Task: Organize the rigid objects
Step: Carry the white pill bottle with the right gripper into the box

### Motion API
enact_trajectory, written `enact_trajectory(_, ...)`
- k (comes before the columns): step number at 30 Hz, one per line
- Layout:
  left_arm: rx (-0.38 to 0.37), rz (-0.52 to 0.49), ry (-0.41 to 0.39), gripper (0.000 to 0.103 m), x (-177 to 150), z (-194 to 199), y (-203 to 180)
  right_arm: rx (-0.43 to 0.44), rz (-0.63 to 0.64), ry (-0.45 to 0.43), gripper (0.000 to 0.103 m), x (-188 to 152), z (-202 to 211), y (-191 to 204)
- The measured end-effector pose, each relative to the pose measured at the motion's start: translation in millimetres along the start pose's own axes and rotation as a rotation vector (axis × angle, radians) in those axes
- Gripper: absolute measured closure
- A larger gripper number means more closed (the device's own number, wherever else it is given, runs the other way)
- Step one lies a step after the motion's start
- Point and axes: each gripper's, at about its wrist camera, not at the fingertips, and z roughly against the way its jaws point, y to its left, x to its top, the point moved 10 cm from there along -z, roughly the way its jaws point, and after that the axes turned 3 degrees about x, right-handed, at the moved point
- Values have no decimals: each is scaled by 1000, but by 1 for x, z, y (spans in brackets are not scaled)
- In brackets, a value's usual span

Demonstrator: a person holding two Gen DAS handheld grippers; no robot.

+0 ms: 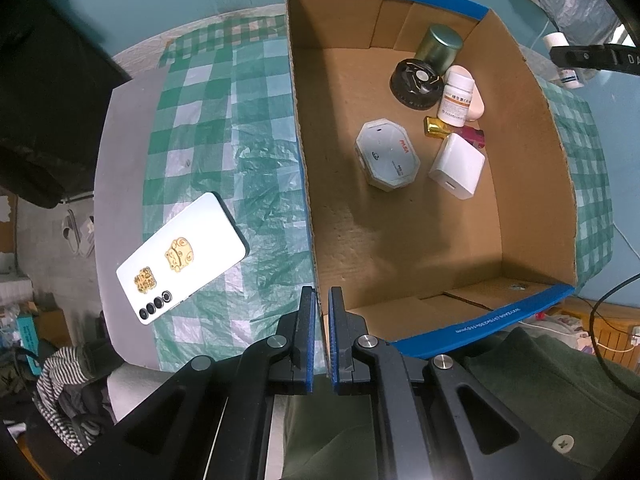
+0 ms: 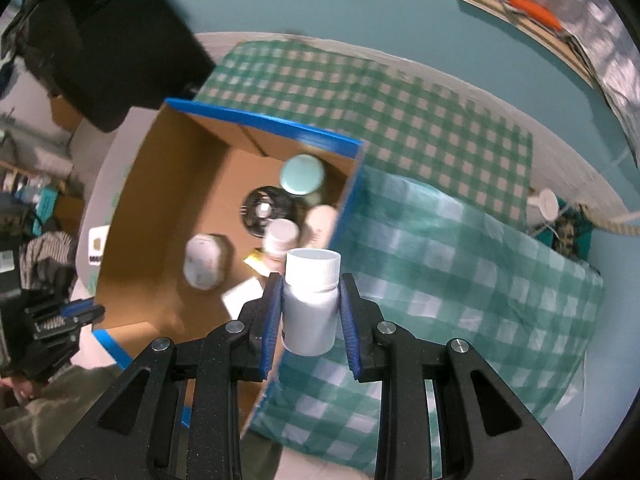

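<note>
The right hand-held gripper [image 2: 311,309] was clamped on a white bottle [image 2: 310,304] with a ridged white cap, its blue pads pressing on both sides of the bottle. The bottle hung in the air above the right wall of the cardboard box [image 2: 160,184], over the green checked cloth [image 2: 460,240] that covered the worktop. The left hand-held gripper [image 1: 322,336] had its blue fingers together, pinching the near-left wall of the box [image 1: 532,184] right at the corner with the blue edge. The box was open on top and had many things lying in its far right part. There was a green round tin [image 1: 439,48] in the far corner, with a black round thing [image 1: 416,82] just beside it. A small white medicine bottle [image 1: 457,98] with an orange label lay next to those. Near it sat a little gold thing [image 1: 435,127] and a dark red thing [image 1: 472,136]. A white square charger [image 1: 457,166] lay beside a grey eight-sided case [image 1: 386,154]. Outside the box, on the left, a white phone [image 1: 182,258] with gold stickers lay face down on the cloth, well apart from the box.
</note>
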Motion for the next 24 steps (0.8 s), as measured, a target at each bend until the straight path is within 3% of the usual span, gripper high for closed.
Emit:
enact_trajectory(12,5,1,-1,97,6,-2,3,2,152,71,76,0,-29,49)
enact_trajectory(24,1,8,1,97,6,-2,4,-32,184,145,76,-15,-56,47)
